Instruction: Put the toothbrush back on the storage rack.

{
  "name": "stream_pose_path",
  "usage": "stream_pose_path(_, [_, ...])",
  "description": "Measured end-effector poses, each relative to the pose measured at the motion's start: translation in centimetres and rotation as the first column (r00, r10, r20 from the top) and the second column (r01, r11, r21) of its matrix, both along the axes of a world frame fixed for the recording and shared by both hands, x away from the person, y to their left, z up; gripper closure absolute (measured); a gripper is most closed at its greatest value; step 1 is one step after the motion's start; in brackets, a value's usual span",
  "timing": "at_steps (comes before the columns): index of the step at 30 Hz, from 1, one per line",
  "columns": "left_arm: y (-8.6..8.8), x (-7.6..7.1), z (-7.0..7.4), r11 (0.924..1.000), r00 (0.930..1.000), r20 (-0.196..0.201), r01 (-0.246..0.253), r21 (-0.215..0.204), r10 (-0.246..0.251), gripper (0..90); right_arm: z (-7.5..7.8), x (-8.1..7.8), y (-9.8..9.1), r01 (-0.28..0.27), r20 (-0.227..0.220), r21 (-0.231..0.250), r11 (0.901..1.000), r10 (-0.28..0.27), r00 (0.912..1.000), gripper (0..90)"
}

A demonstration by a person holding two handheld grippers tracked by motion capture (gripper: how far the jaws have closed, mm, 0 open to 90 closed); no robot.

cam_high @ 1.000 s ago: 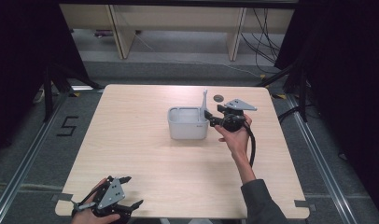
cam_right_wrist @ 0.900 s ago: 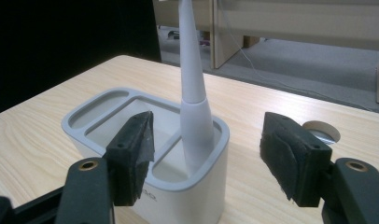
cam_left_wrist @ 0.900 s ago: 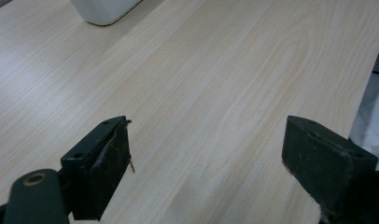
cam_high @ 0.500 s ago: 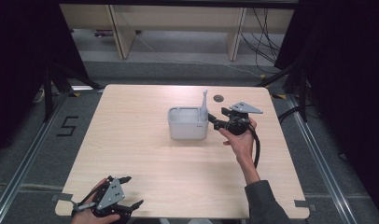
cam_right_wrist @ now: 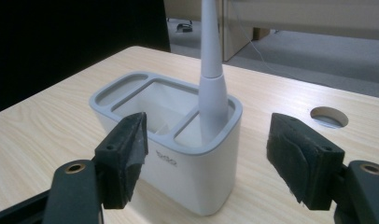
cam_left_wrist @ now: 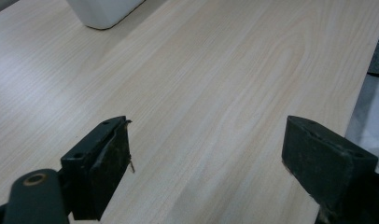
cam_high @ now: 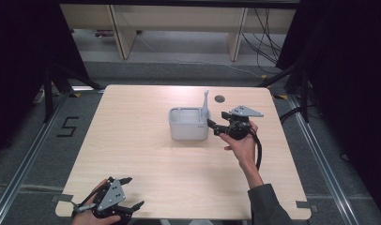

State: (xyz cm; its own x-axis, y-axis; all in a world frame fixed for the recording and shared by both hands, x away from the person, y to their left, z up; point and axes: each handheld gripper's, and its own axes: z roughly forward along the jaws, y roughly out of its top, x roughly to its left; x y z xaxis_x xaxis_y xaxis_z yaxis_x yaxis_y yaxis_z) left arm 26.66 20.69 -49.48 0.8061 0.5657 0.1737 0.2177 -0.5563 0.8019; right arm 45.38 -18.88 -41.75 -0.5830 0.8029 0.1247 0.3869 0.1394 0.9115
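A white caddy with a grey rim (cam_high: pixel 188 124) (cam_right_wrist: pixel 178 149) stands near the middle of the table, toward the back. A pale grey handle (cam_high: pixel 205 104) (cam_right_wrist: pixel 212 79) stands upright in its right-hand compartment. My right gripper (cam_high: pixel 210 127) (cam_right_wrist: pixel 206 161) is open just right of the caddy, its jaws level with the caddy's near corner and holding nothing. My left gripper (cam_high: pixel 130 192) (cam_left_wrist: pixel 206 163) rests open at the table's front left corner, with bare wood between its jaws.
A round cable hole (cam_high: pixel 219 99) (cam_right_wrist: pixel 329 116) lies in the table top behind the caddy. Dark curtains flank the table. Desk legs and cables (cam_high: pixel 263 28) stand on the floor beyond the far edge. The caddy's corner (cam_left_wrist: pixel 103 11) appears far off in the left gripper view.
My right gripper has let go of the grey handle and drawn back slightly; the handle now stands alone in the caddy. The left gripper has not moved.
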Motion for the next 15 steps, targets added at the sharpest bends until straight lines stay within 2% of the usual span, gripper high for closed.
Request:
stream_pose_path(1, [0.0,0.0,0.0,1.0000,1.0000,0.000,0.000,0.000,0.000,14.8,0.0,0.0,0.0,0.000,0.000,0.000,1.0000,0.000,1.0000,29.7])
stream_pose_path(2, [0.1,0.1,0.1,0.9997,0.9999,0.008,0.011,0.023,-0.011,14.8,0.0,0.0,0.0,-0.011,0.015,-0.006,0.9999,0.011,0.9998,29.2])
stream_pose_path(3, [0.1,0.1,0.1,0.9997,0.9999,0.007,0.010,0.023,-0.010,14.7,0.1,-0.2,0.0,-0.007,0.004,-0.015,0.9999,0.007,1.0000,28.6])
stream_pose_path(4, [0.1,0.1,0.1,0.9996,0.9999,0.005,0.010,0.026,-0.010,14.8,0.0,-0.4,0.1,-0.015,-0.008,0.002,0.9999,0.015,0.9999,27.8])
stream_pose_path(5, [0.1,0.1,0.1,0.9997,0.9999,0.008,0.008,0.024,-0.009,14.8,0.0,-0.4,0.1,-0.015,-0.008,0.002,0.9999,0.015,0.9999,27.8])
stream_pose_path(6, [0.0,0.0,0.0,1.0000,1.0000,0.005,0.003,0.005,-0.003,14.7,0.0,-0.5,0.0,-0.014,0.018,-0.027,0.9995,0.014,0.9997,27.8])
stream_pose_path(7, [0.0,0.0,0.0,1.0000,1.0000,0.004,0.005,0.007,-0.005,14.8,0.0,-0.6,0.1,-0.024,-0.003,-0.003,0.9997,0.024,0.9997,27.8])
stream_pose_path(8, [0.0,0.1,0.0,1.0000,1.0000,0.004,0.004,0.007,-0.004,14.7,0.0,-0.9,0.3,-0.012,-0.024,0.000,0.9999,0.012,0.9996,27.7])
stream_pose_path(9, [0.2,0.2,0.1,0.9990,0.9999,0.010,0.013,0.042,-0.013,14.7,-0.1,-0.9,0.3,-0.027,-0.009,-0.005,0.9996,0.027,0.9996,27.6])
stream_pose_path(12, [0.0,0.0,0.0,1.0000,1.0000,0.003,0.002,0.003,-0.002,14.7,-0.1,-1.2,0.3,-0.038,-0.017,-0.014,0.9992,0.038,0.9992,27.2])
stream_pose_path(13, [0.1,0.1,0.1,0.9997,0.9999,0.008,0.010,0.024,-0.010,14.8,-0.1,-1.4,0.4,-0.025,-0.023,-0.012,0.9996,0.025,0.9994,27.1])
stream_pose_path(14, [0.1,0.1,0.1,0.9997,0.9999,0.007,0.009,0.023,-0.009,14.7,-0.2,-1.3,0.4,-0.042,-0.009,-0.021,0.9989,0.042,0.9991,26.9])
stream_pose_path(15, [0.1,0.1,0.1,0.9996,0.9999,0.005,0.010,0.026,-0.010,14.7,-0.2,-1.4,0.4,-0.045,-0.016,-0.022,0.9987,0.045,0.9989,26.8])
